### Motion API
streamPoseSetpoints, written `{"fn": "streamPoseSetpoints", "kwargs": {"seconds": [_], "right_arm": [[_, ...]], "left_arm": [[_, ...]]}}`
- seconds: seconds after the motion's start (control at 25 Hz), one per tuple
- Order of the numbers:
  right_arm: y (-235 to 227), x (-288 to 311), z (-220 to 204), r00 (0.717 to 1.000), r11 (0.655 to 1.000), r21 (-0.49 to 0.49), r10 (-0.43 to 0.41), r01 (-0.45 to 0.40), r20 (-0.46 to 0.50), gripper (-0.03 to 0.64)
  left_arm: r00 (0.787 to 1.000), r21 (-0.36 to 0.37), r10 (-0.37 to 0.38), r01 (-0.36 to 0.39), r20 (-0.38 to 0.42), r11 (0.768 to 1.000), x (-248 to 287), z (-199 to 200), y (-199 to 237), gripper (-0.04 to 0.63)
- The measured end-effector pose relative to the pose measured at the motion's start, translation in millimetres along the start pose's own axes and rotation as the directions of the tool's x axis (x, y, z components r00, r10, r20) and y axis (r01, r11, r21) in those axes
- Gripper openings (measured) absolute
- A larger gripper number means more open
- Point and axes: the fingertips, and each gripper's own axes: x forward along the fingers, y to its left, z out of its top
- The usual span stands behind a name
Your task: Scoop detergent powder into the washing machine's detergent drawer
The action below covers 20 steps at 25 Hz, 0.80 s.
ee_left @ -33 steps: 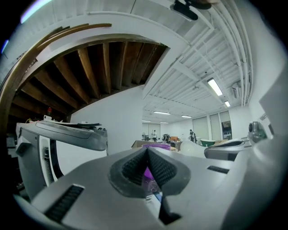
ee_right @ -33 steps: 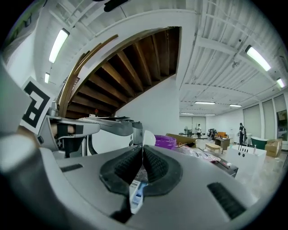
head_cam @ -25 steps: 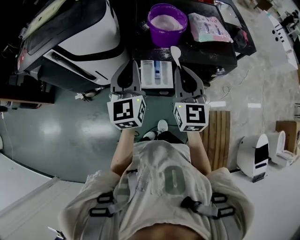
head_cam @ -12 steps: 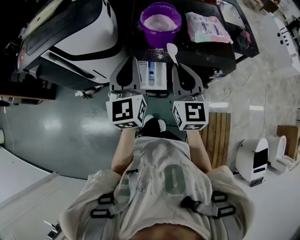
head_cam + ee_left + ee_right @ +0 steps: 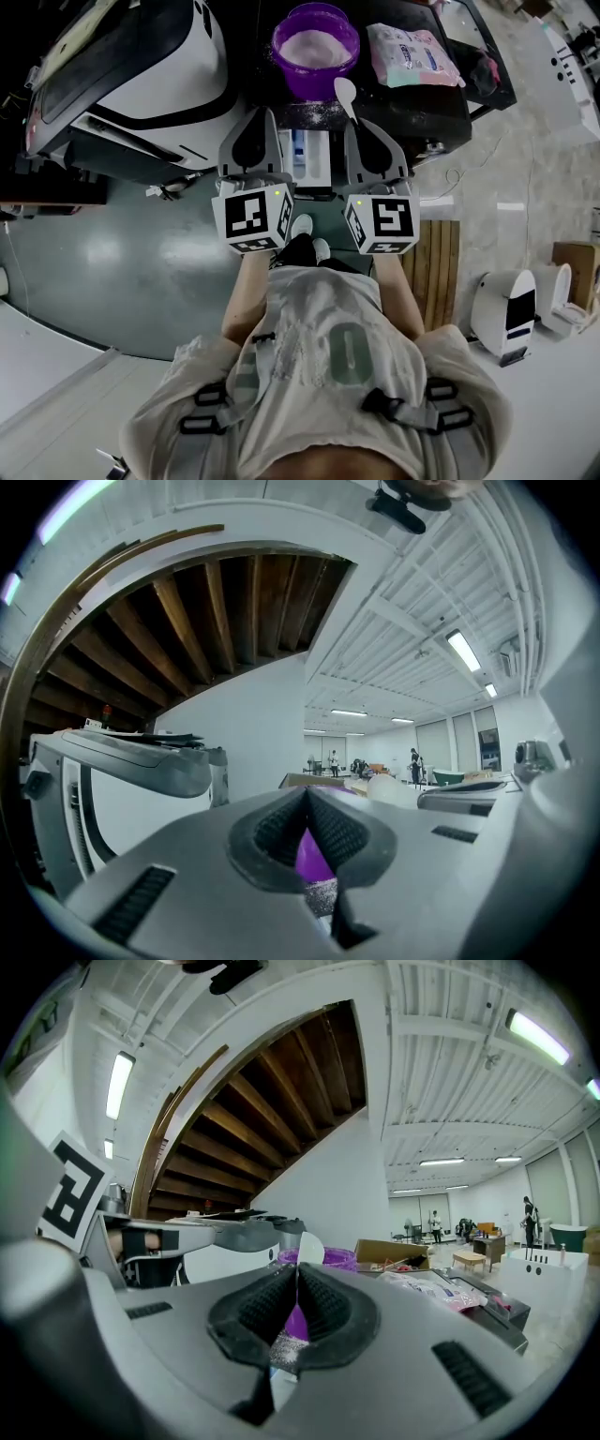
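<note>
The left gripper (image 5: 263, 116) has its jaws pressed together at the tips with nothing between them; in the left gripper view (image 5: 307, 795) only a sliver of purple shows through the gap below the tips. Just to its right, the right gripper (image 5: 354, 126) is clamped on the thin handle of a white plastic spoon (image 5: 345, 91). The spoon's oval scoop end sticks out past the jaw tips toward the far side, and in the right gripper view (image 5: 297, 1275) it stands up just above them (image 5: 307, 1246). Whether the scoop carries any powder cannot be told. Between the two grippers lies the open white detergent drawer (image 5: 312, 155), its compartments facing up. Beyond it, on a black table top (image 5: 422, 98), stands a round purple plastic bowl (image 5: 316, 37) filled with white detergent powder (image 5: 316, 45). The spoon's scoop is just near and to the right of the bowl, apart from its rim. Loose grains speckle the black surface near the bowl. A pastel printed detergent bag (image 5: 412, 54) lies to the right of the bowl. The white and black washing machine (image 5: 141, 75) fills the far left.
</note>
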Motion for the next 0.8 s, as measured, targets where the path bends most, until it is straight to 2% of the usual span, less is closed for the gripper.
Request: {"fn": "streamPoseSetpoints", "kwargs": {"seconds": [0.52,0.8], "right_arm": [[-31.1,55.5,2.8,0.999,0.998,0.027,-0.05,0.049,0.008,0.011],[-52.9,93.4,32.4,0.997,0.997,0.015,-0.072,0.073,-0.041,0.011]], "left_arm": [[1.0,-0.002,-0.007,0.007,-0.004,1.0,62.7,-6.8,27.7,0.02],[0.999,0.006,-0.026,0.026,-0.024,1.0,109.7,20.5,40.6,0.02]]}}
